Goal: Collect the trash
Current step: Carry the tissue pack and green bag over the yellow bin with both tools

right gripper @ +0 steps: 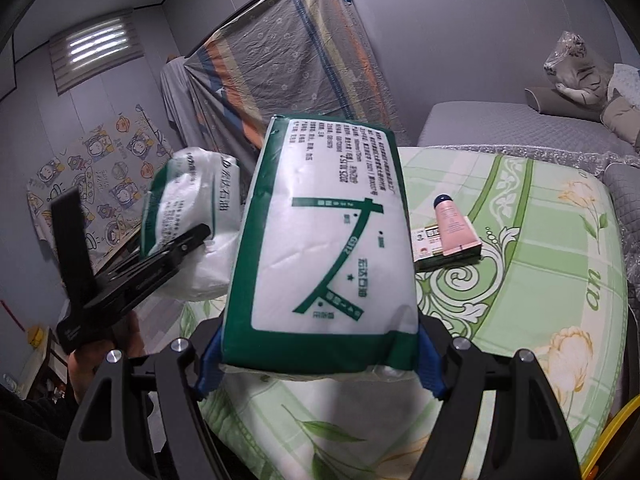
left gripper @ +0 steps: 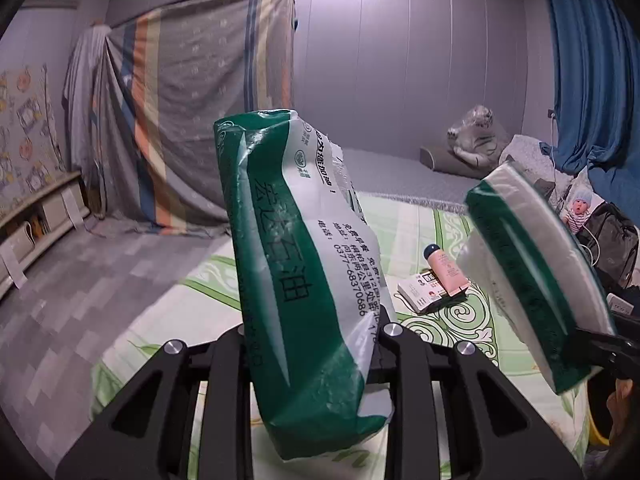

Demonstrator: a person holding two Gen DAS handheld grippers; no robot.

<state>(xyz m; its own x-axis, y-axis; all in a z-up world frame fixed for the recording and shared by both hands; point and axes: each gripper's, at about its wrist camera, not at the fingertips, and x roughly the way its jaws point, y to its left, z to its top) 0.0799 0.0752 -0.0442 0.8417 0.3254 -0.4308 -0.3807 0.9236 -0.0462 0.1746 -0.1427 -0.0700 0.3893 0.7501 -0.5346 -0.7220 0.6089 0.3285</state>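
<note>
My left gripper (left gripper: 316,332) is shut on a crumpled, partly empty green-and-white tissue pack (left gripper: 304,264), which stands upright between its fingers. In the right wrist view that pack (right gripper: 188,216) and the left gripper (right gripper: 188,242) hang at the left, a hand below them. My right gripper (right gripper: 320,360) grips a full green-and-white tissue pack (right gripper: 328,248) across its width, blue pads (right gripper: 430,364) pressed on its sides. The same full pack (left gripper: 536,276) shows at the right of the left wrist view. Both packs are held above the bed.
On the green floral bed sheet (right gripper: 540,280) lie a pink tube (right gripper: 454,224) and a small box (right gripper: 430,250). Behind are a grey mattress (left gripper: 400,176), a wrapped plush toy (left gripper: 476,136), a blue curtain (left gripper: 592,80) and a striped cloth draped over furniture (left gripper: 192,120). A yellow rim (right gripper: 624,420) shows at the bottom right.
</note>
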